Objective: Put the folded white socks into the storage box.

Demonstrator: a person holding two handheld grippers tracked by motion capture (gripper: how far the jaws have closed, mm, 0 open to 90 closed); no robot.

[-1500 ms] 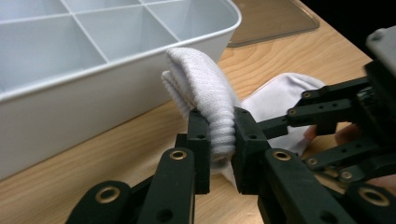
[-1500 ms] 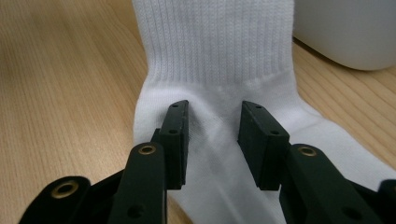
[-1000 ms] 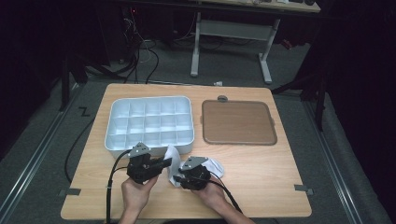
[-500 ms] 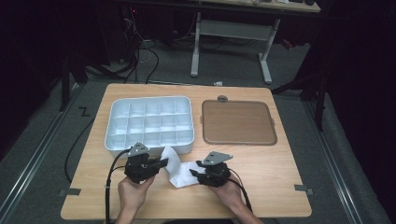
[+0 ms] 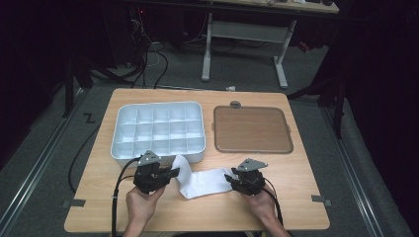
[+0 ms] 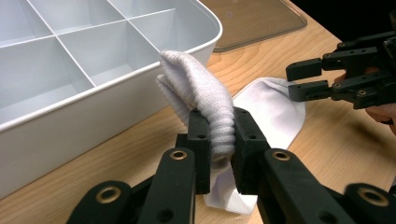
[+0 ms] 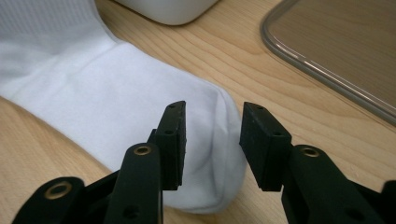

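Working at the near edge of the table (image 5: 296, 207), we hold a white sock (image 5: 205, 181) stretched between the two tools. Our left gripper (image 5: 170, 174) sits at 7 o'clock on the tabletop in the high view. Its jaws are clamped on the ribbed cuff of the sock, which bulges up between the pads (image 6: 198, 144) in the left gripper view. Our right gripper (image 5: 231, 180) sits at 5 o'clock on the tabletop. Its jaws stand partly apart, one on each side of the sock's toe end, and have just been closing. In the right gripper view the pads (image 7: 173, 140) show a gap to the cloth, so we have no grip there. The toe lies flat on the wood.

The sock lies just in front of the white divided tray (image 5: 158, 129), at 6 o'clock from it, with the cuff raised near the tray's front wall. The brown lid (image 5: 252, 129) lies flat at 3 o'clock from the tray, just beside it.
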